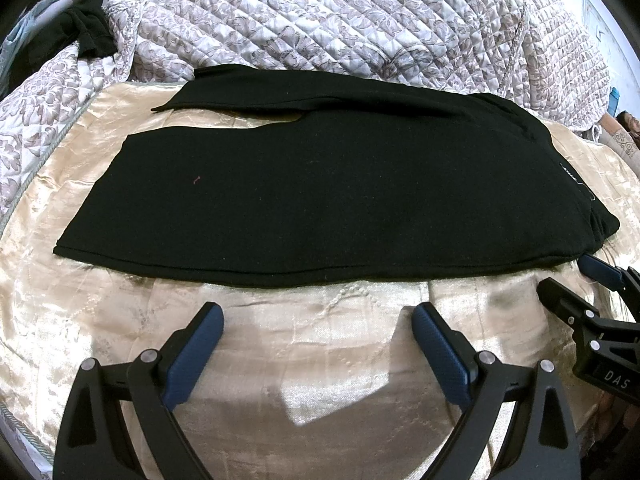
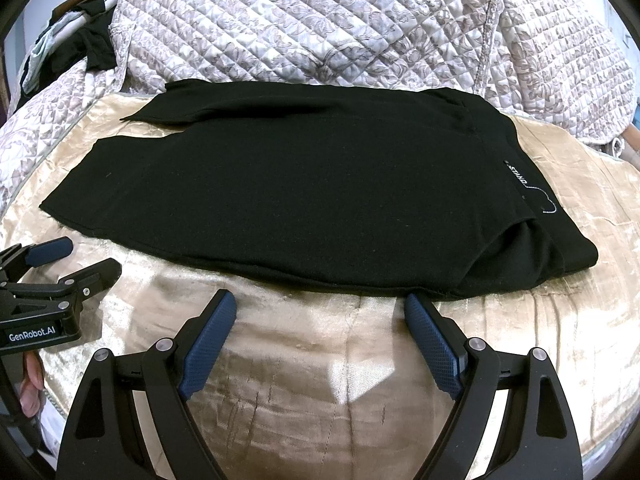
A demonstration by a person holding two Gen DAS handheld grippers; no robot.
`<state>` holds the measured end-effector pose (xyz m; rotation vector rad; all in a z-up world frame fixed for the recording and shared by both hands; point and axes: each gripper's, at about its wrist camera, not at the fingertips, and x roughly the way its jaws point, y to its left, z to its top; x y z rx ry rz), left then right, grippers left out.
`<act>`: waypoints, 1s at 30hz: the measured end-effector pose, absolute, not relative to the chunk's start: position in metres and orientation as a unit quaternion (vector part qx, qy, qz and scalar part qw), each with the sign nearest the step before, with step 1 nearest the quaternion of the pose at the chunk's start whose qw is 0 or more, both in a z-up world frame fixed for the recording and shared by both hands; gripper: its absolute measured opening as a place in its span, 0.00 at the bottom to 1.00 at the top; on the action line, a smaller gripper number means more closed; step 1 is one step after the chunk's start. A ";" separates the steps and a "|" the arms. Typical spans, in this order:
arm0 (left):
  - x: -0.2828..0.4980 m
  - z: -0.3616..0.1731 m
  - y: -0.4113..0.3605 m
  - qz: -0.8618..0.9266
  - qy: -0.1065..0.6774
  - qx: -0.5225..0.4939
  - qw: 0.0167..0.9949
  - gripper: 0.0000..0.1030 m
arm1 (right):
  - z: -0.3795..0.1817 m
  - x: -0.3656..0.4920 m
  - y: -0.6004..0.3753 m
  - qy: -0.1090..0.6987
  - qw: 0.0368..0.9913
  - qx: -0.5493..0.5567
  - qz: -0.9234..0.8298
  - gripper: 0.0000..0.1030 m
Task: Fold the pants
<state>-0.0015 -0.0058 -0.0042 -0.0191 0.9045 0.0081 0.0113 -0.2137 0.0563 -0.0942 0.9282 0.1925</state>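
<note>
Black pants [image 1: 320, 184] lie flat on a beige satin cloth [image 1: 304, 364], legs to the left and waistband to the right. The two legs lie almost on each other, with a gap showing at the far left hems. A white-lettered label [image 2: 518, 174] sits on the waistband. My left gripper [image 1: 318, 312] is open just short of the pants' near edge, holding nothing. My right gripper [image 2: 320, 300] is open too, before the near edge close to the waistband [image 2: 560, 248]. Each shows in the other's view: the right gripper [image 1: 576, 278] by the waist corner, the left gripper [image 2: 86, 258] by the leg end.
A quilted floral cover [image 1: 320, 12] rises behind the pants and wraps the left side. Another dark garment [image 1: 80, 32] lies crumpled at the far left. A person's patterned sleeve [image 1: 626, 140] shows at the right edge. Fingers of a hand [image 2: 30, 384] hold the left gripper.
</note>
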 end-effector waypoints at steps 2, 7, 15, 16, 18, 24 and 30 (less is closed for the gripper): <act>-0.001 -0.004 -0.005 0.004 0.437 -0.009 0.899 0.94 | 0.056 0.011 -0.214 0.447 0.889 -0.045 0.093 0.84; -0.001 -0.004 -0.005 0.004 0.437 -0.009 0.900 0.94 | 0.056 0.011 -0.214 0.447 0.889 -0.045 0.093 0.84; -0.001 -0.004 -0.005 0.004 0.437 -0.009 0.899 0.94 | 0.056 0.011 -0.214 0.447 0.889 -0.045 0.093 0.84; -0.001 -0.004 -0.005 0.004 0.437 -0.009 0.899 0.94 | 0.056 0.011 -0.214 0.447 0.889 -0.045 0.093 0.84; -0.002 -0.004 -0.005 0.004 0.437 -0.009 0.900 0.94 | 0.056 0.011 -0.214 0.447 0.889 -0.046 0.093 0.84; -0.002 -0.004 -0.005 0.004 0.437 -0.009 0.900 0.94 | 0.057 0.012 -0.214 0.449 0.887 -0.043 0.095 0.84; -0.002 -0.004 -0.005 0.004 0.436 -0.009 0.900 0.94 | 0.056 0.012 -0.215 0.448 0.887 -0.044 0.099 0.84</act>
